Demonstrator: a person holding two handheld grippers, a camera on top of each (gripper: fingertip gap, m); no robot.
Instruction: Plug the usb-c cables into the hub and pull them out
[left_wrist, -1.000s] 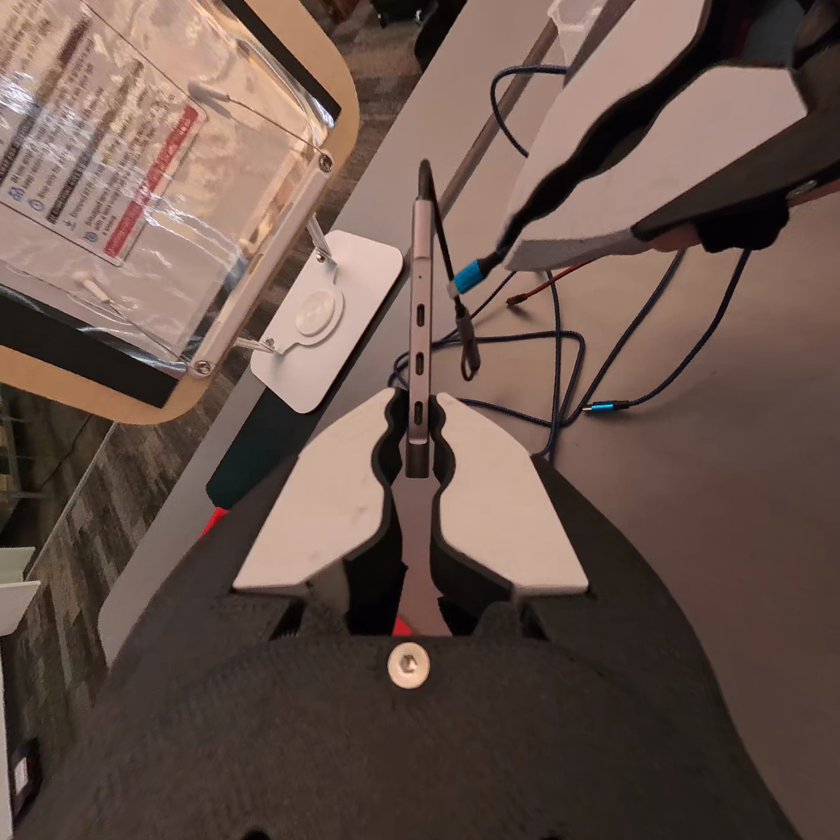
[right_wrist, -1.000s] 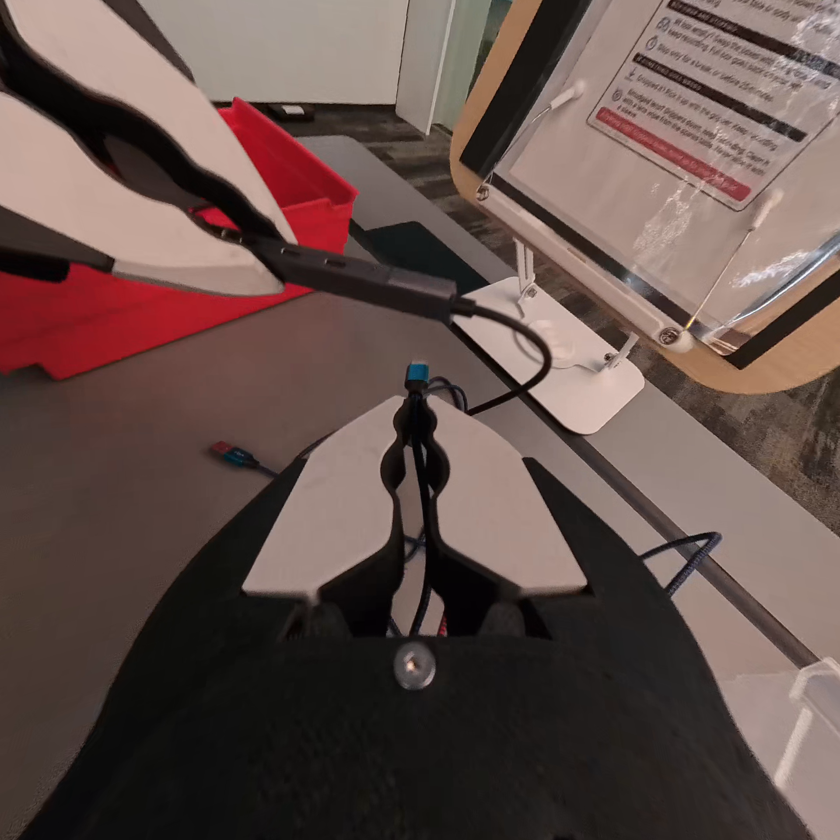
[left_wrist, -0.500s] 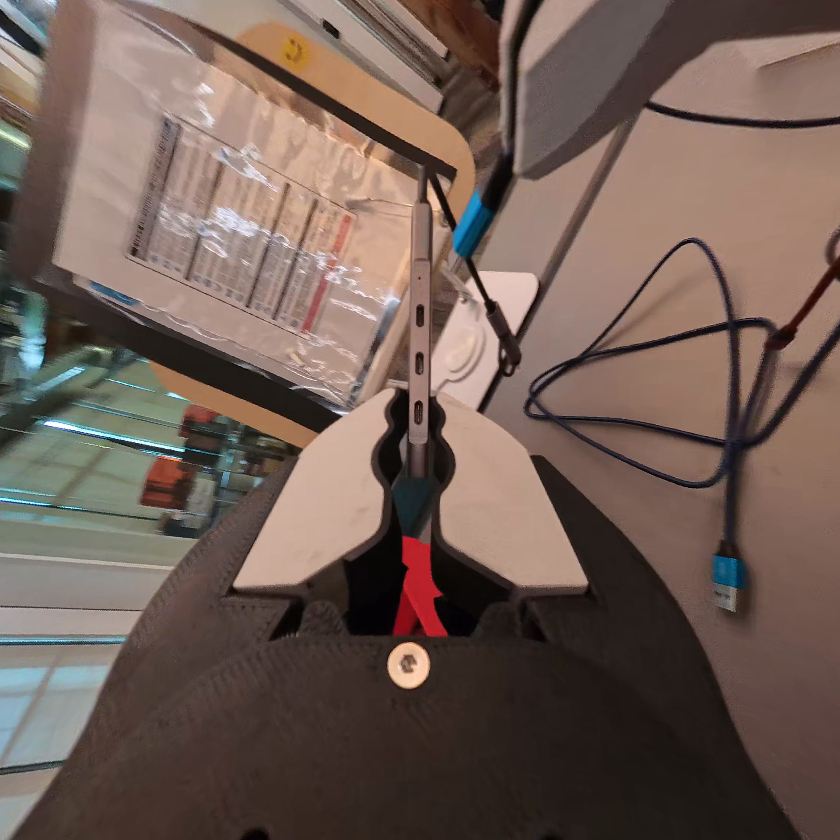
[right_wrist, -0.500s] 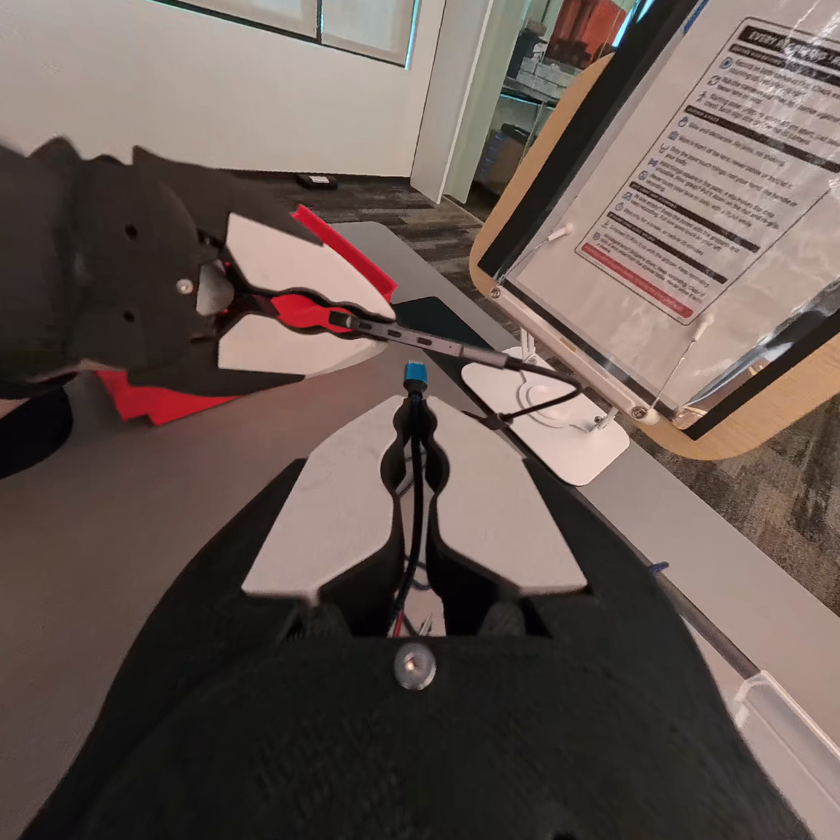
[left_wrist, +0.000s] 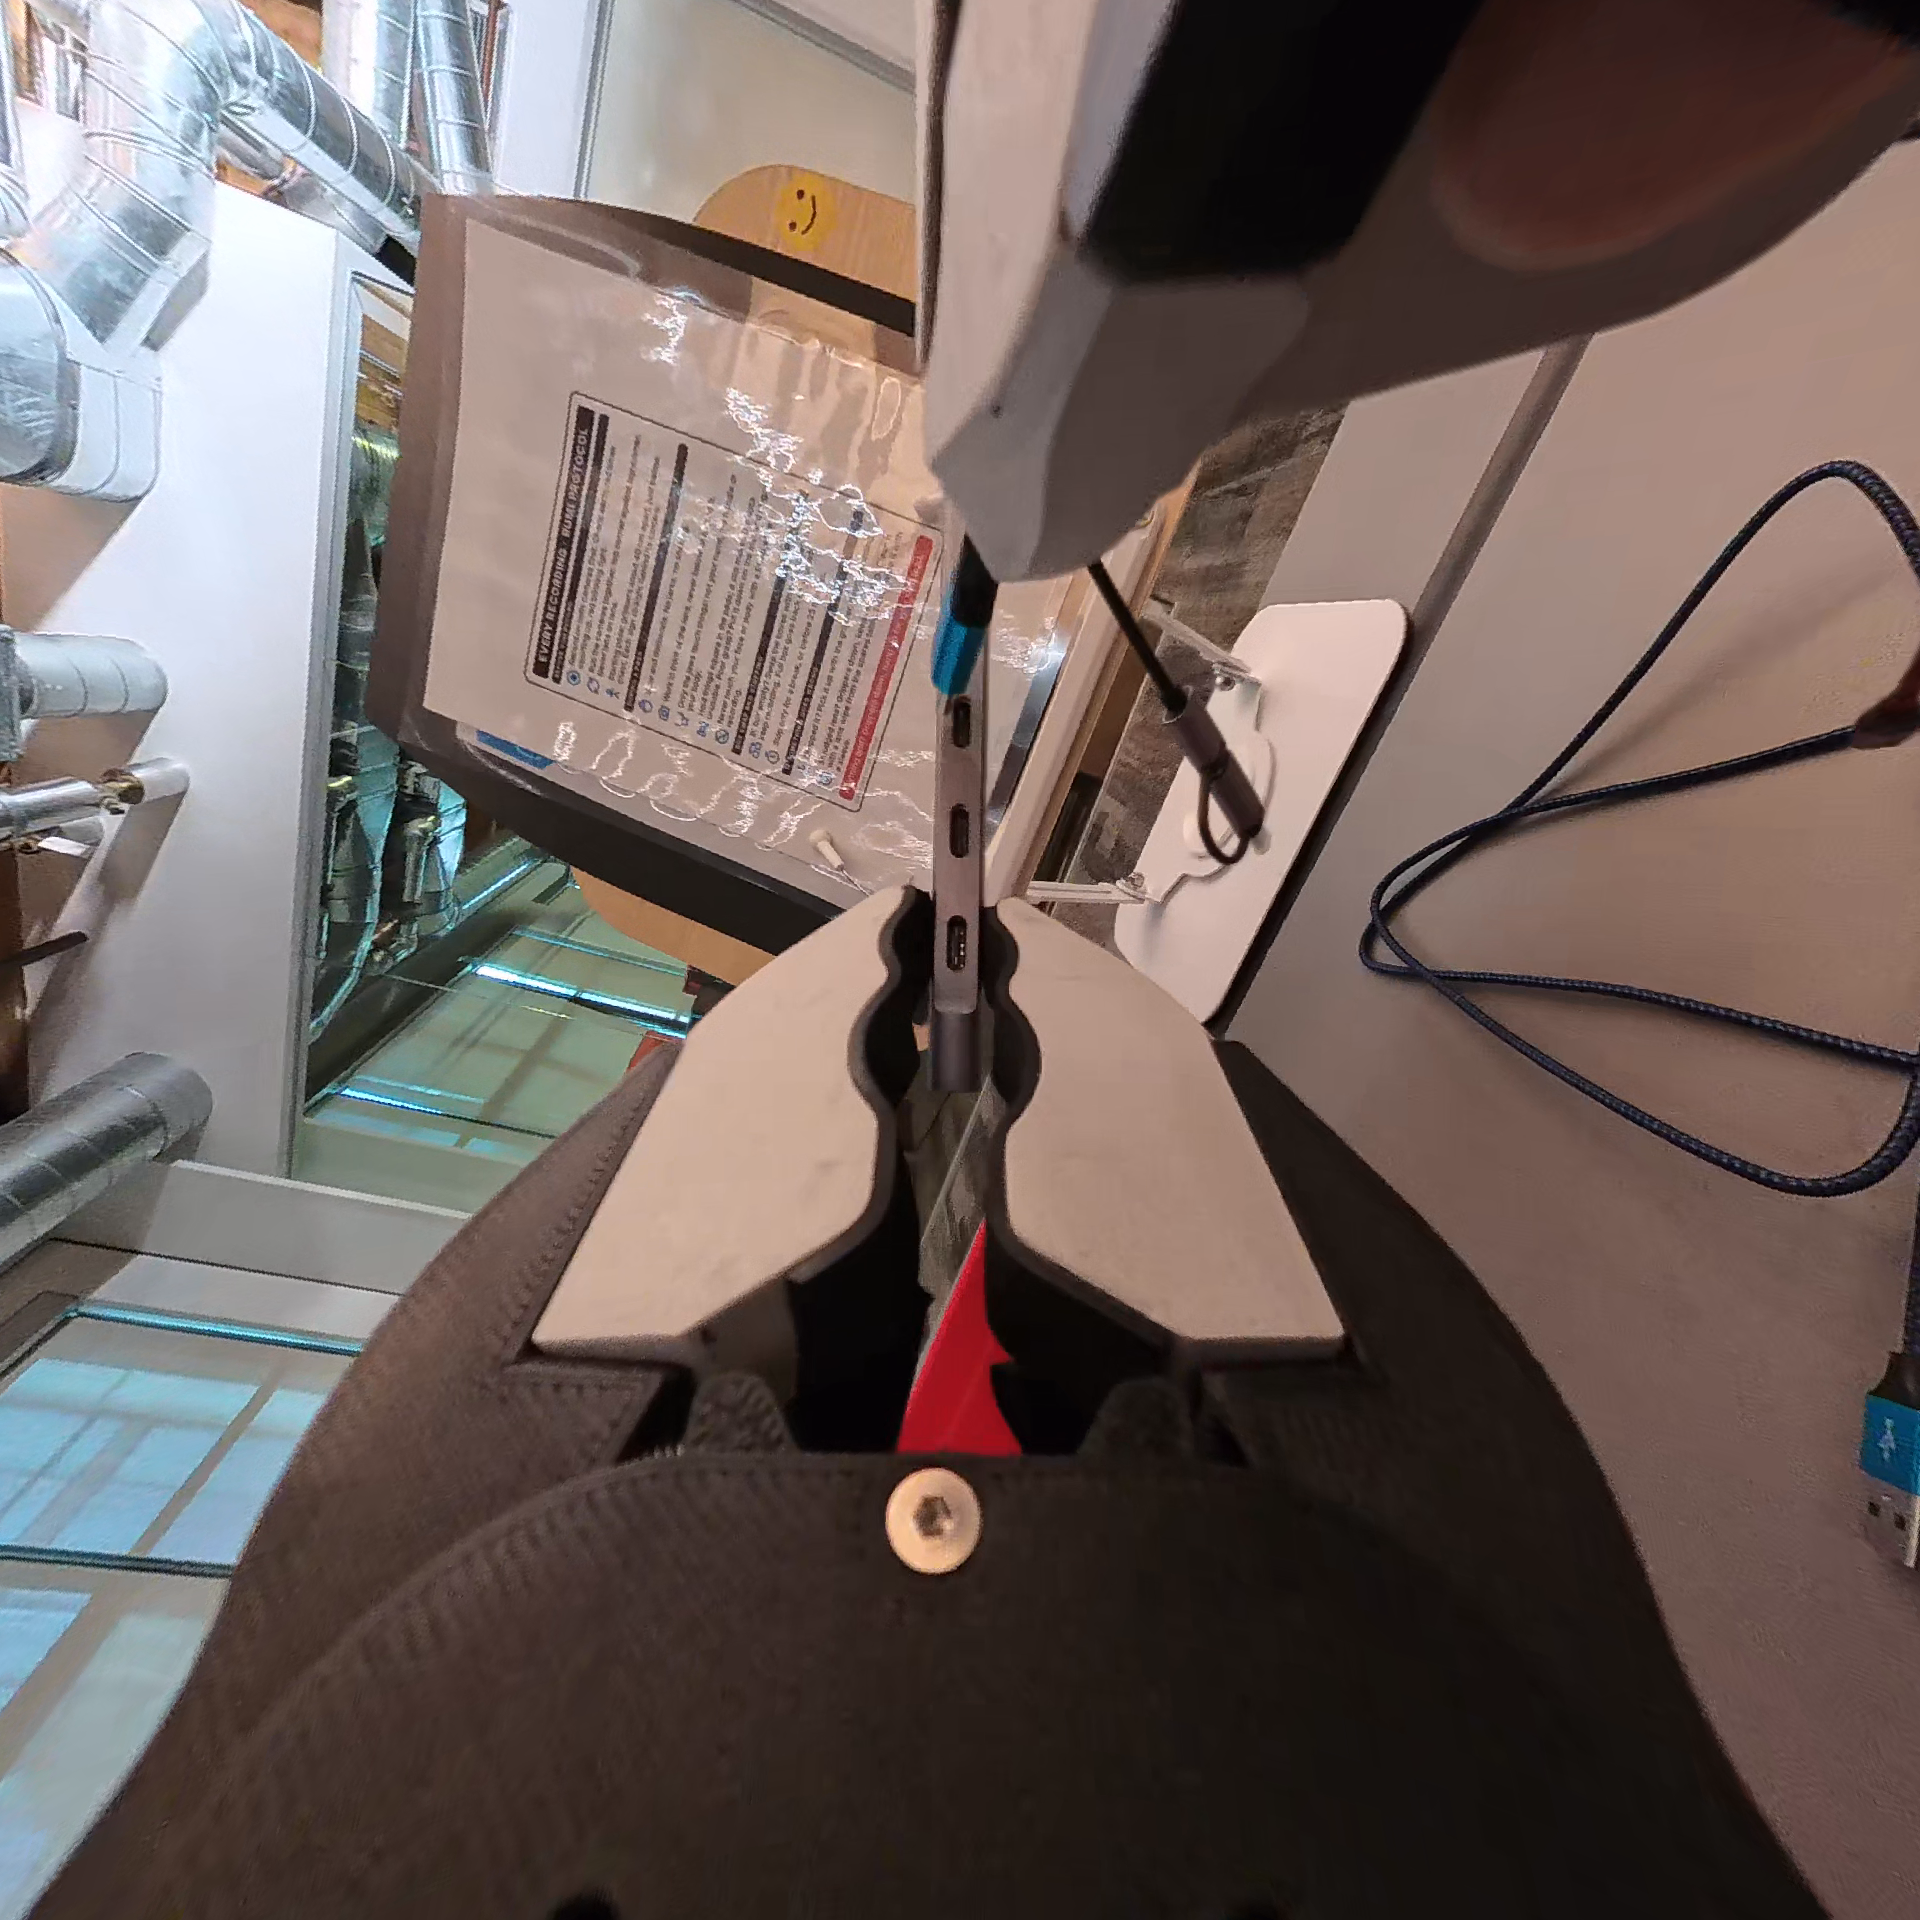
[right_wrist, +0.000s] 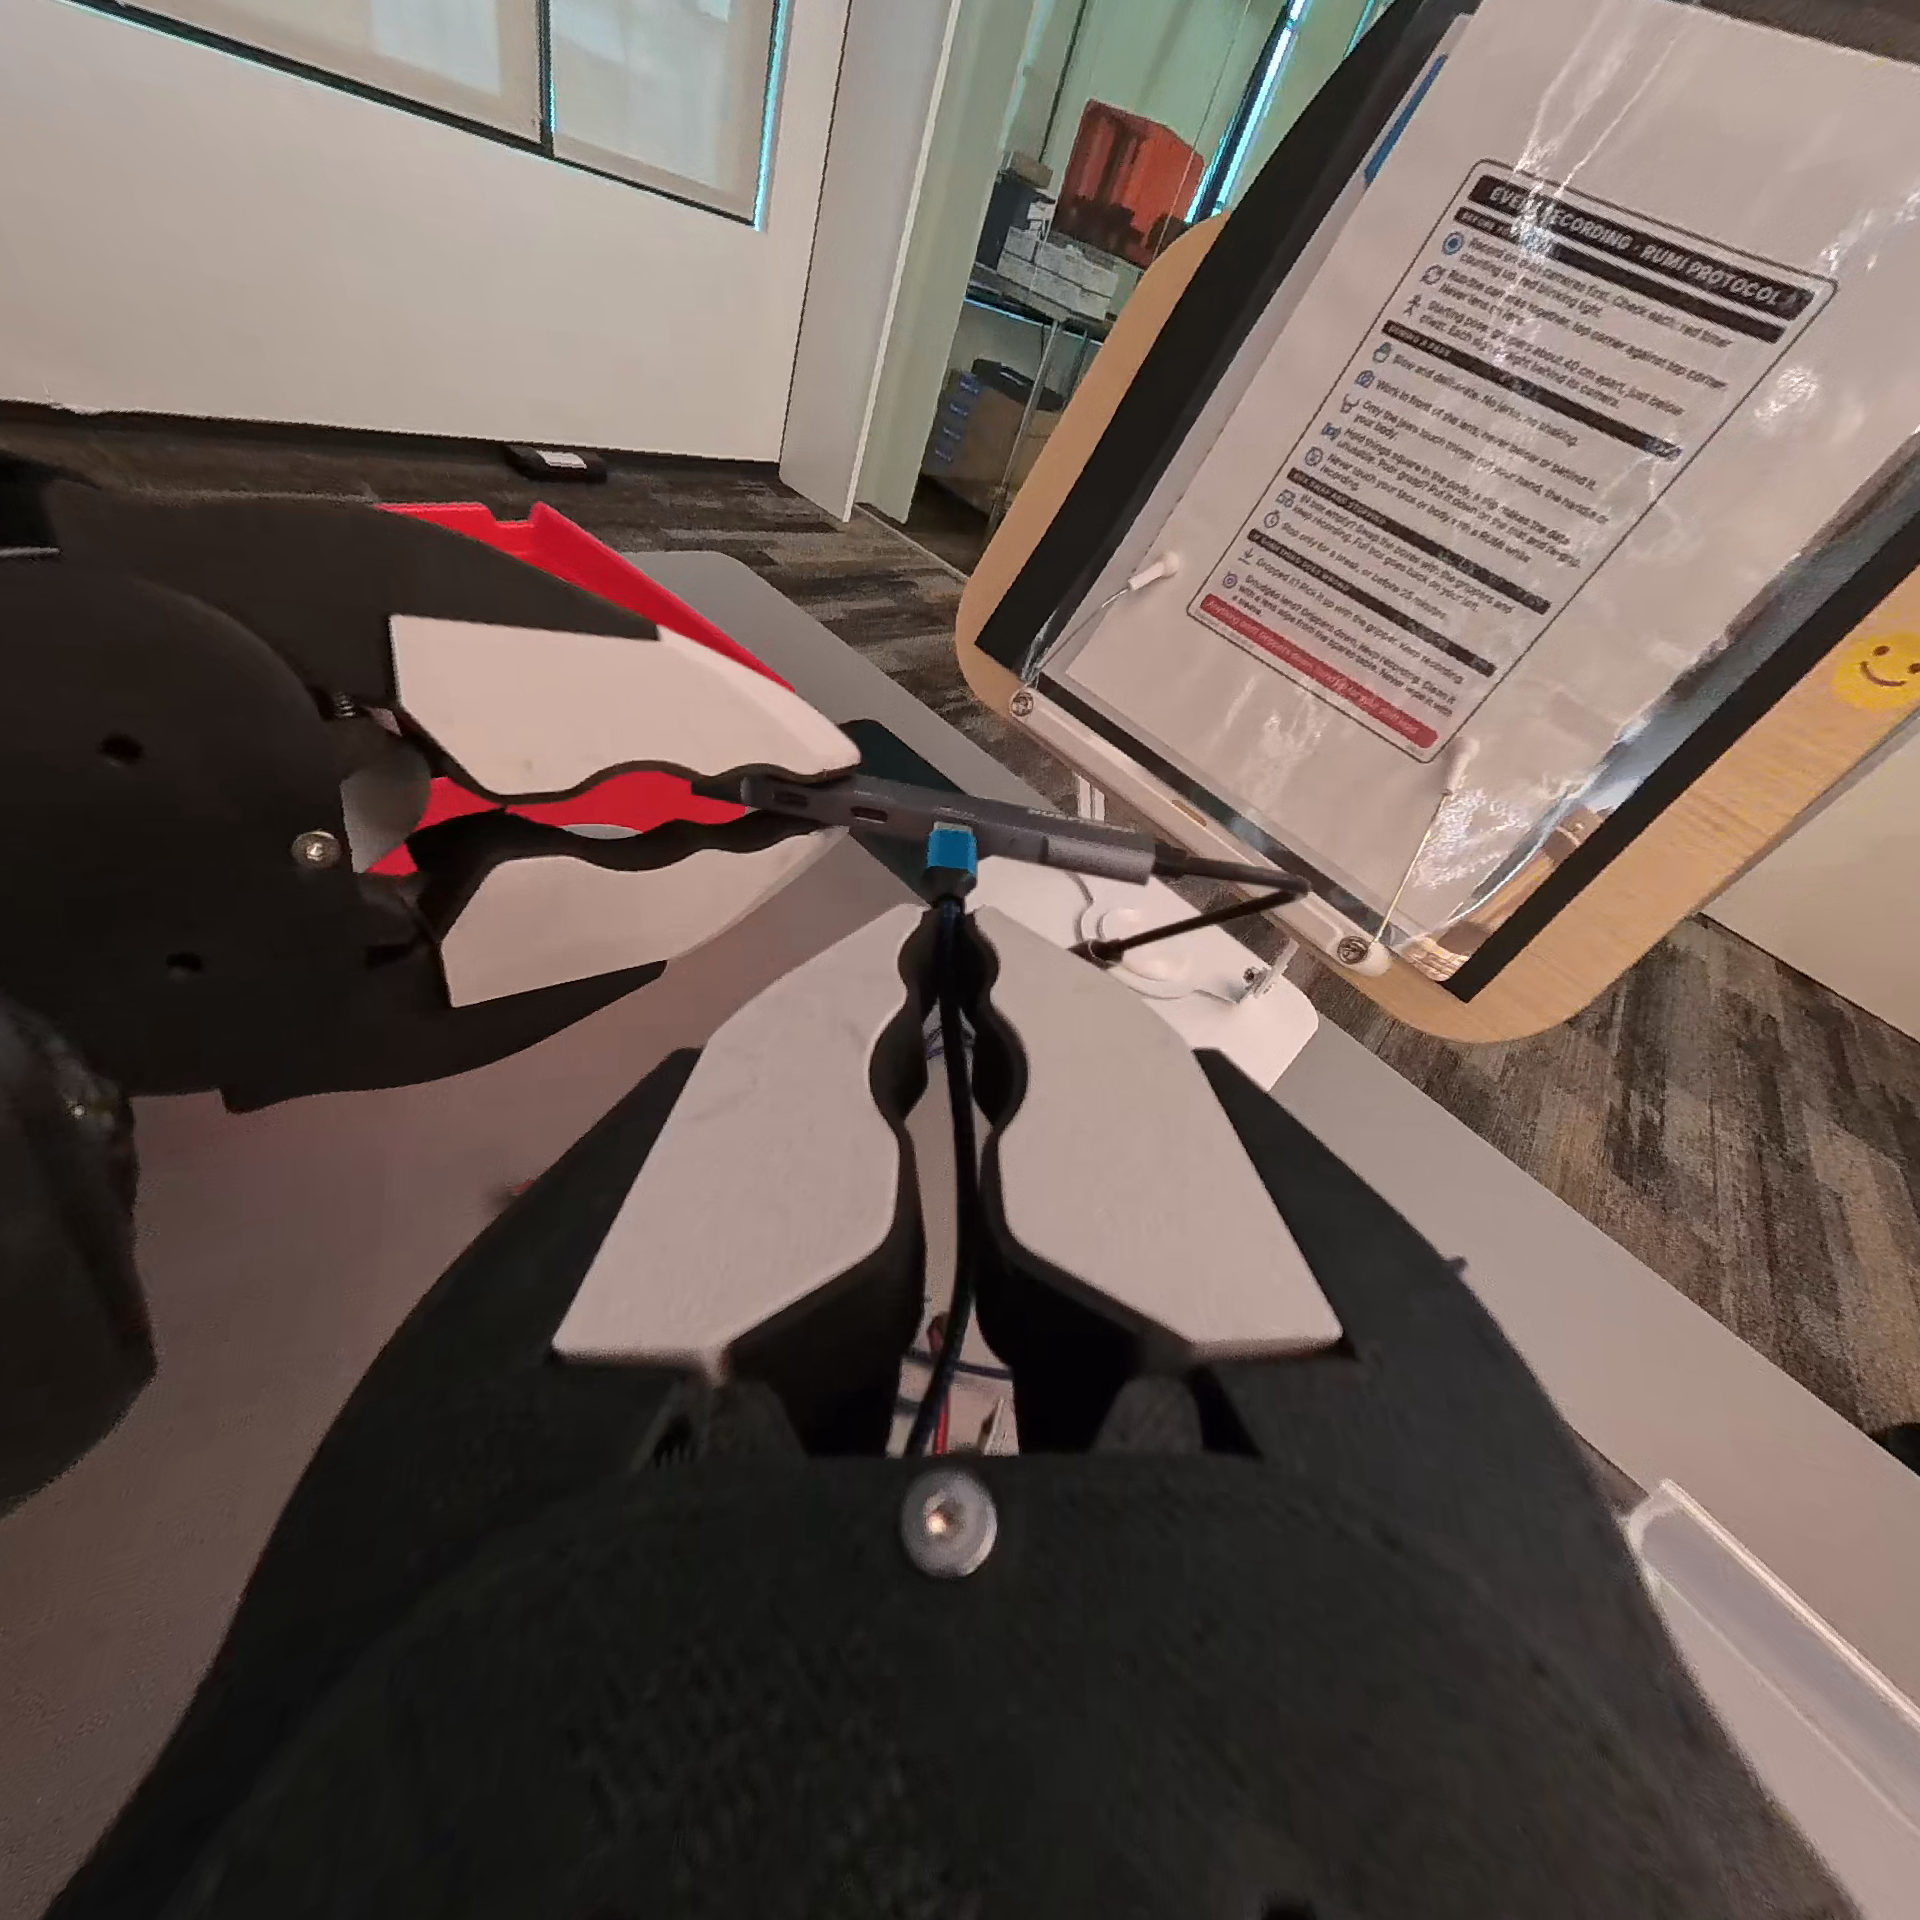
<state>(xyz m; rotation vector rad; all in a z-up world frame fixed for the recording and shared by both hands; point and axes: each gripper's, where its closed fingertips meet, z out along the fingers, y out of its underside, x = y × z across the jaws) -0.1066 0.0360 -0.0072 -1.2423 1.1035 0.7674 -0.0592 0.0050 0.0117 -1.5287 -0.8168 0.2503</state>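
Hub (left_wrist: 957, 831) is sticking out at twelve o'clock from the left gripper (left_wrist: 956, 940), fingers clamping its end to brace it. Right gripper (right_wrist: 951, 920), fingers pinching the cable, is pressing the blue plug (right_wrist: 950, 847) against a port.

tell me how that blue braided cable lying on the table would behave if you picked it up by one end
The blue braided cable lies in loose loops on the grey table, so it would probably hang limp and trail. It looks thin, so likely light. Its blue plug would probably drag behind rather than lift cleanly.
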